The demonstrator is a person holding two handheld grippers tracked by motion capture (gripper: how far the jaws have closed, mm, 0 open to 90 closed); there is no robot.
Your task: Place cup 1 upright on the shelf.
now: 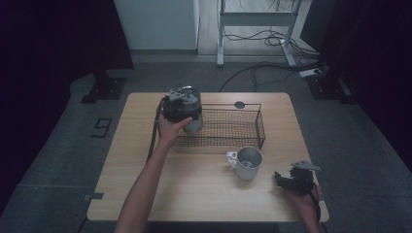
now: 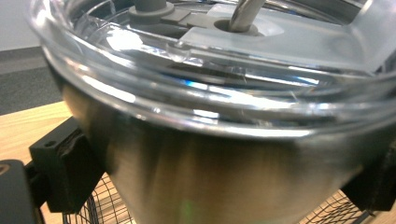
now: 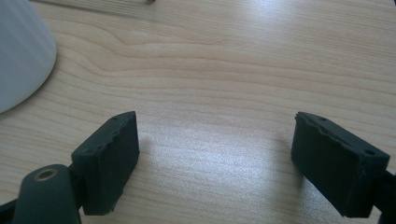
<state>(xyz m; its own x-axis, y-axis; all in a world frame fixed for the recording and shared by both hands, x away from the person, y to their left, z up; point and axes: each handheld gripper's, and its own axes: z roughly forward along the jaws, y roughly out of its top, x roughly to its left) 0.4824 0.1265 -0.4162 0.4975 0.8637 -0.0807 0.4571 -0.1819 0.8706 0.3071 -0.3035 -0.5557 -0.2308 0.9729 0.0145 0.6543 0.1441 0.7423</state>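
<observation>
A steel tumbler (image 1: 193, 115) with a clear lid stands upright at the left end of a black wire basket (image 1: 233, 127). My left gripper (image 1: 180, 110) is shut on it from the left side. In the left gripper view the tumbler (image 2: 210, 172) sits between the pads (image 2: 70, 172), with basket mesh (image 2: 100, 207) just below. Whether the tumbler rests on the basket floor I cannot tell. My right gripper (image 1: 281, 178) rests low at the table's front right, open, with bare wood between its jaws (image 3: 215, 158). A metal mug (image 1: 248, 162) with a white handle stands just left of it; its wall (image 3: 18, 51) is close by.
The wooden table (image 1: 204, 194) has a dark round grommet (image 1: 239, 105) behind the basket. The basket's middle and right part hold nothing. On the floor beyond are a desk frame (image 1: 257, 29), cables and dark stands.
</observation>
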